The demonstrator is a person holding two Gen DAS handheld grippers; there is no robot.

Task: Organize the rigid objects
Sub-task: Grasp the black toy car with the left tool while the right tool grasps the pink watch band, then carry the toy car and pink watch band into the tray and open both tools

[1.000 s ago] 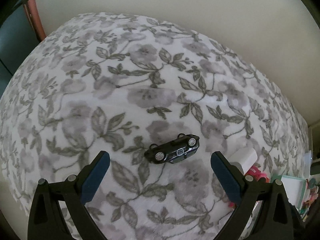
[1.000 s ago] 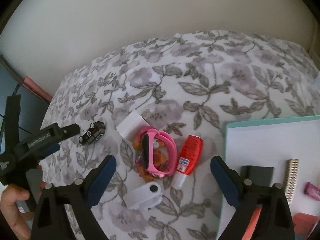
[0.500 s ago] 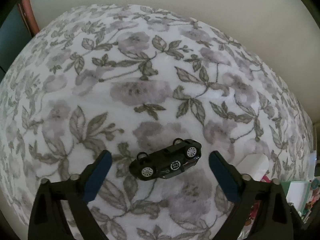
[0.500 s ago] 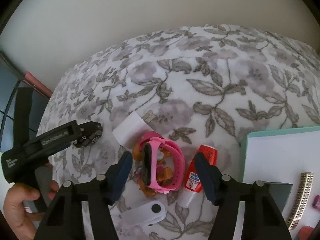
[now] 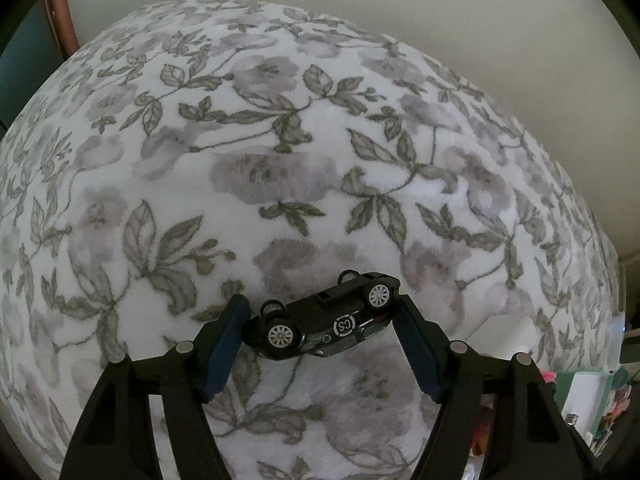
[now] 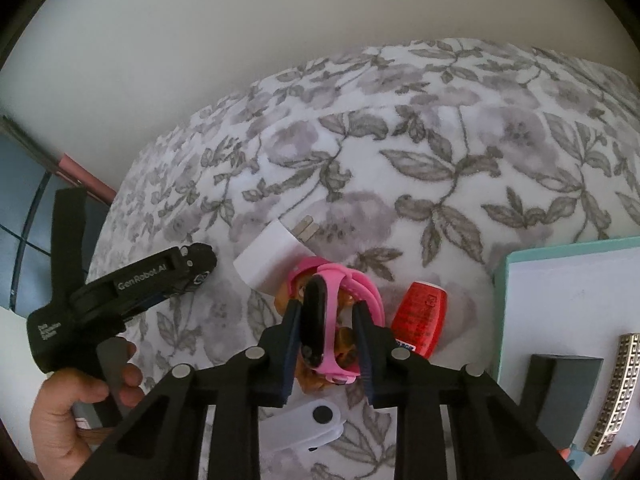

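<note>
Left gripper (image 5: 322, 322): we are looking along its two black fingers with blue pads; the jaws are closing, and the pads are sitting just beside the two ends of the car, at or just short of touching; we cannot tell from the left wrist view whether they are pressing yet.
Small glossy black toy car (image 5: 326, 326): we are seeing it lying flipped, wheels facing us and upward, between the left fingers on the white plush blanket with grey flowers and leaves (image 5: 280, 140); its long axis is running across the gap from pad to pad, the right end tilting slightly away from us.
Person's hand (image 6: 76, 404): we are seeing it at the lower left of the right wrist view, wrapping the handle of the left gripper.
White rectangular plug adapter (image 6: 266, 258): it is lying just behind the watch, its metal prongs pointing up and to the right.
Right gripper (image 6: 328, 344): its jaws are closing, with the watch between them, both pads at its sides.
Pink band watch with black oblong face (image 6: 316, 320): it is standing on edge over a brown item we cannot identify; the face's long axis is running away from us, along the fingers.
Red tube with white cap (image 6: 420, 318): it is lying just right of the right finger, its cap end toward us.
Pale box with teal rim (image 6: 500, 264): it is sitting at the far right.
</note>
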